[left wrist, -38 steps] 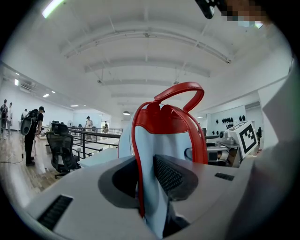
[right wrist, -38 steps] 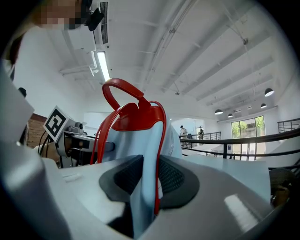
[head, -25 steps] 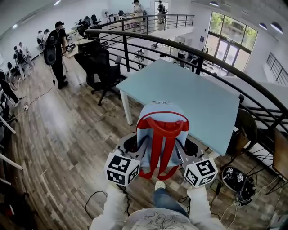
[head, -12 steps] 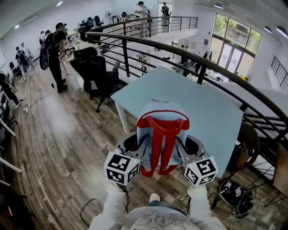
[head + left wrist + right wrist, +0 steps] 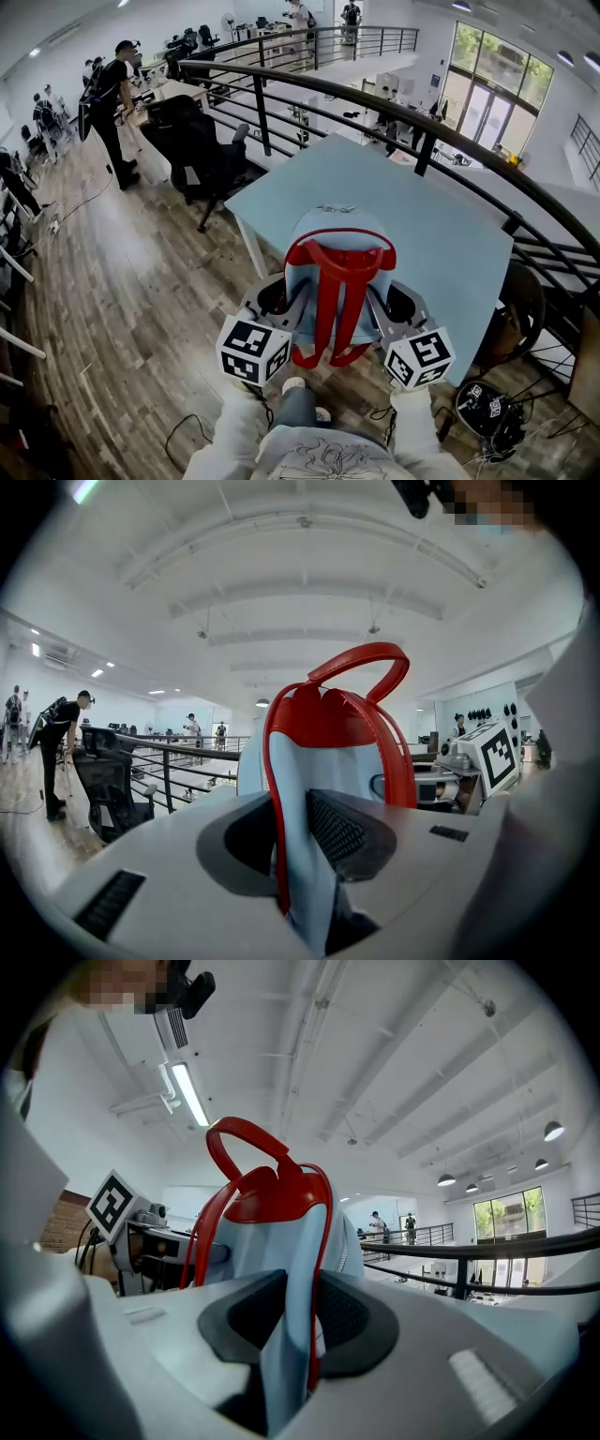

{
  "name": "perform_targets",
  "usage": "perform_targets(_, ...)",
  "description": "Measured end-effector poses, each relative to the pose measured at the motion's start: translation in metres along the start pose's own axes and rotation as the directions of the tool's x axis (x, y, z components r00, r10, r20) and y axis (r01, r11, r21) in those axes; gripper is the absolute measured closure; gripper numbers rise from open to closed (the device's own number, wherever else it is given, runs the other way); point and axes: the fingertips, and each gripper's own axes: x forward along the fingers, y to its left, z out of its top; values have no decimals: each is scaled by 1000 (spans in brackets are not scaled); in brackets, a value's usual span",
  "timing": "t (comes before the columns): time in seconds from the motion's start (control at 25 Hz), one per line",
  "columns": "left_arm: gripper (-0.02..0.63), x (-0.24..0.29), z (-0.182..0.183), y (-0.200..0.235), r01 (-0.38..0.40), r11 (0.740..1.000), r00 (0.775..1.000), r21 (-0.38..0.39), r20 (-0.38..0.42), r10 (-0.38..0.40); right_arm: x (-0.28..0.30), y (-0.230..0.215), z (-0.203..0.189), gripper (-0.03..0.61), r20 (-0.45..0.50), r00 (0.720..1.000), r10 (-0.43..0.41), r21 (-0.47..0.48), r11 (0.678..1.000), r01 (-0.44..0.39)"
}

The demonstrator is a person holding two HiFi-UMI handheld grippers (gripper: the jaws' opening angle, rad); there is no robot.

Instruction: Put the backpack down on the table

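left tongs [image 5: 285, 300] and right tongs [image 5: 386, 304] side by side, clamped on backpack [image 5: 336, 229].

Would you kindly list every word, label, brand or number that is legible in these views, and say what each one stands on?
No readable text in any view.
On the cubes of the left gripper and the right gripper: black-and-white square markers only, no letters or digits.
On the backpack: no label or brand shows.
On the person's shirt: a line drawing, no words to be made out.
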Motion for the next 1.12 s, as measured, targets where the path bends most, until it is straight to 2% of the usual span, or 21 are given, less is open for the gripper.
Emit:
perform_targets(0.6, 514, 88, 2, 31, 37, 999, 999, -15, -24, -37, 56, -68, -11, 471, -20, 999, -34, 10, 999, 34)
perform_targets(1.12, 512, 211, 36, 87, 131, 991, 991, -5, -11, -131, 144, -157, 5, 471, -16, 992, -129, -15, 992, 129)
